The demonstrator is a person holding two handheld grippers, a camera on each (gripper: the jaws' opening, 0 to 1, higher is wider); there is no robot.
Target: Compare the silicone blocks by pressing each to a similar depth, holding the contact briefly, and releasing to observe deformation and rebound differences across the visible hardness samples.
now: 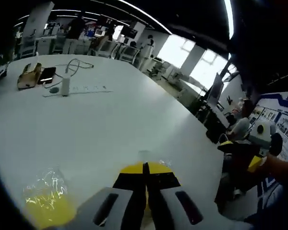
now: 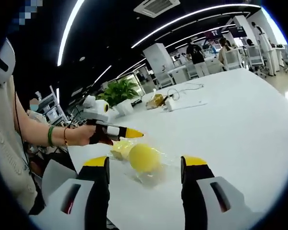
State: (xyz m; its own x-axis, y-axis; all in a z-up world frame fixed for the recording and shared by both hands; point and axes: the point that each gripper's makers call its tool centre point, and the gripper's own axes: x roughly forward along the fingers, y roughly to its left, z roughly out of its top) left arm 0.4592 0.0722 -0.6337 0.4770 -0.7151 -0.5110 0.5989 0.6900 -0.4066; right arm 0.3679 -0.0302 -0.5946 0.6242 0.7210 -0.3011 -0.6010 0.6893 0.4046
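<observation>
- In the left gripper view the left gripper (image 1: 145,173) points across a white table (image 1: 110,124), its 2 yellow-tipped jaws pressed together with nothing between them.
- A yellow block (image 1: 49,207) in clear crinkled wrap lies on the table to the lower left of those jaws, apart from them.
- Far across the table sit a phone (image 1: 46,74), a tan object (image 1: 29,75), a white charger (image 1: 66,86) with a cable (image 1: 77,64), and a clear strip (image 1: 81,89).
- In the right gripper view the right gripper (image 2: 146,167) has its jaws spread wide, holding nothing.
- A round yellow block (image 2: 144,157) in clear wrap rests on the table (image 2: 240,115) between and just beyond the 2 jaw tips; I cannot tell if either tip touches it.
- A 2nd, paler piece (image 2: 121,149) lies just beside it on the left.
- The left gripper (image 2: 132,133) shows here too, held in the person's hand (image 2: 81,135), its closed tip above the paler piece; contact cannot be told.
- A potted plant (image 2: 121,93) stands at the table's far edge.
</observation>
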